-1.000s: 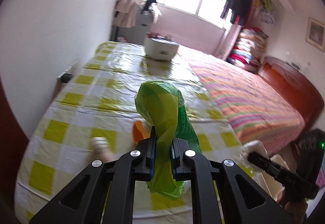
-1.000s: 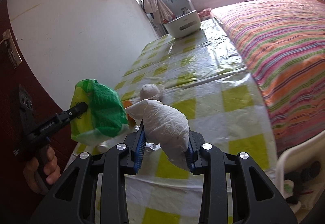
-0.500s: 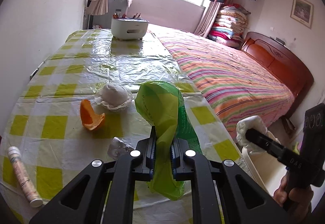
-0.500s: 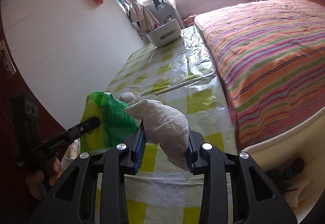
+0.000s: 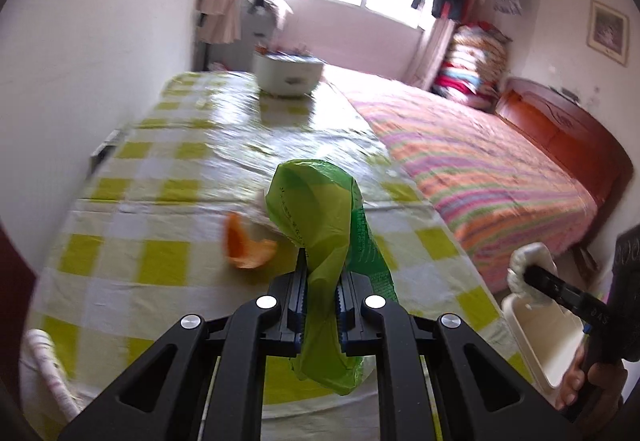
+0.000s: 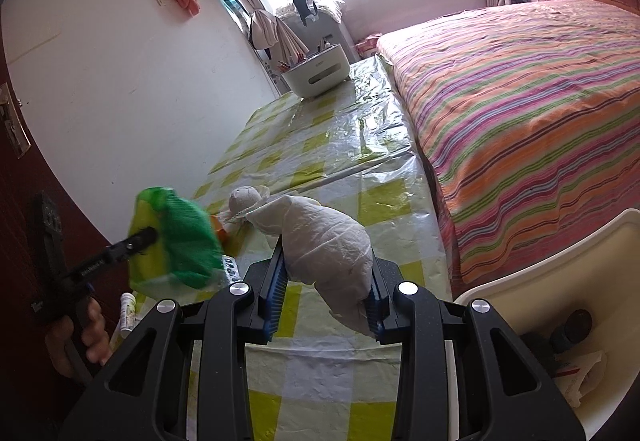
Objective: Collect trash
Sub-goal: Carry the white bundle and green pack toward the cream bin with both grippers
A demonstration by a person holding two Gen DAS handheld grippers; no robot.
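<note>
My left gripper (image 5: pixel 322 273) is shut on a green plastic bag (image 5: pixel 320 213) and holds it above the near end of the checked table (image 5: pixel 160 209); the bag also shows in the right wrist view (image 6: pixel 176 241). My right gripper (image 6: pixel 326 261) is shut on a crumpled white tissue wad (image 6: pixel 324 241), held near the table's right edge beside a white bin (image 6: pixel 532 265). An orange peel (image 5: pixel 246 247) and a white paper ball (image 6: pixel 244 199) lie on the table.
A white caddy (image 5: pixel 288 75) stands at the table's far end. A striped bed (image 5: pixel 472 169) runs along the right. A small tube (image 6: pixel 127 311) and a blister pack (image 6: pixel 231 267) lie near the front edge. The bin (image 5: pixel 536 341) holds some trash.
The left gripper has swung back left and closer to the table with the green bag. The right gripper has tilted with the tissue, bringing more of the bin into view.
</note>
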